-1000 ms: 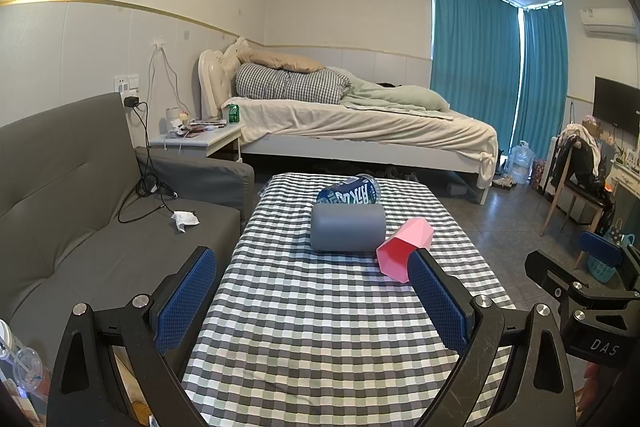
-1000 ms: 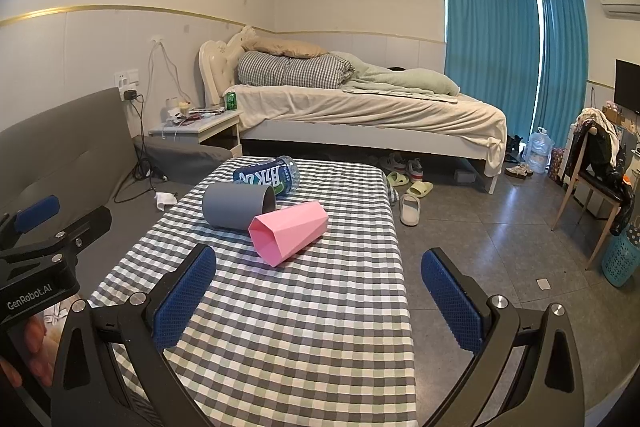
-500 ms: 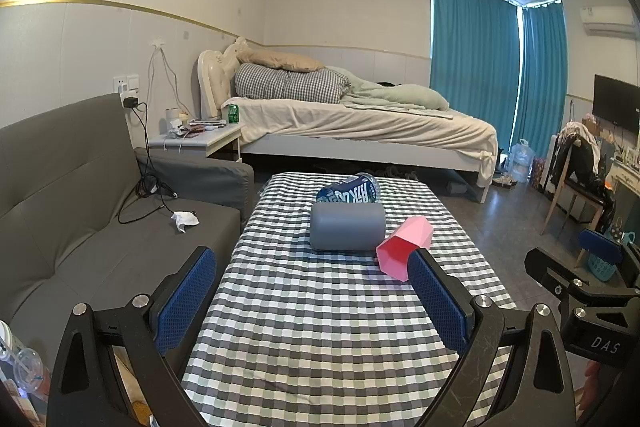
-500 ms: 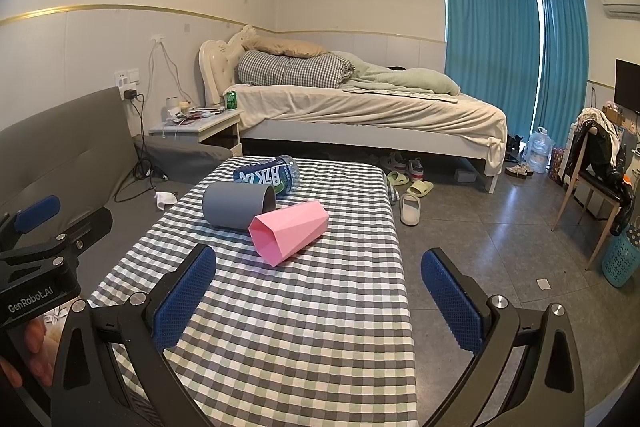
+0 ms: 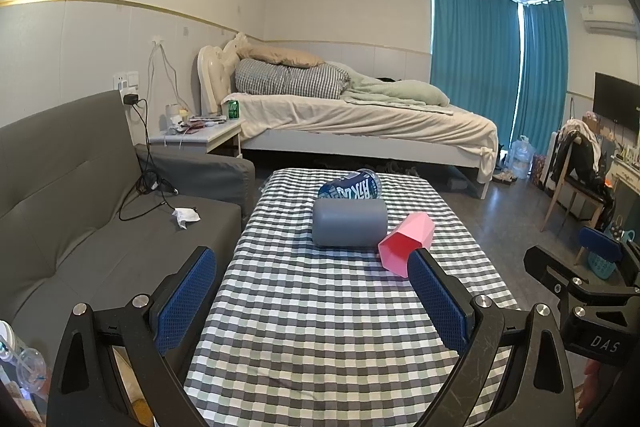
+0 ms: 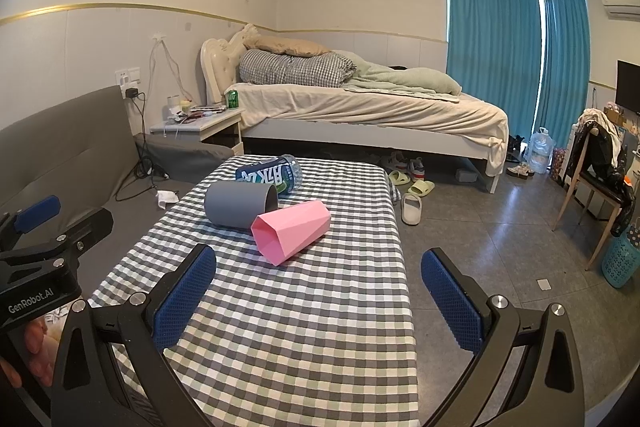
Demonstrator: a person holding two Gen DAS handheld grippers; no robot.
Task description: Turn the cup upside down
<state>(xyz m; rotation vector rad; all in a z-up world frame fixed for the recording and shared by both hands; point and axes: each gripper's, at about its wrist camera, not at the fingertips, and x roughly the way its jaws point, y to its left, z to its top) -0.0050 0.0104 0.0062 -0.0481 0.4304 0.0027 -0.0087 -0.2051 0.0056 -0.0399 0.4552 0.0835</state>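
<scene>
A pink faceted cup (image 6: 292,235) lies on its side on the checked tablecloth (image 6: 304,339), its mouth facing me; the left wrist view shows this pink cup (image 5: 406,242) partly behind a fingertip. A grey cup (image 6: 240,205) lies on its side just behind it, also the grey cup (image 5: 349,222) in the left wrist view. My left gripper (image 5: 312,287) is open, short of the cups. My right gripper (image 6: 318,287) is open too, nothing between its fingers, hovering over the near table edge.
A blue-labelled water bottle (image 6: 270,177) lies behind the grey cup. A grey sofa (image 5: 80,211) runs along the table's left side. A bed (image 6: 372,111) stands at the back, slippers (image 6: 412,205) and a chair (image 6: 592,187) on the floor to the right.
</scene>
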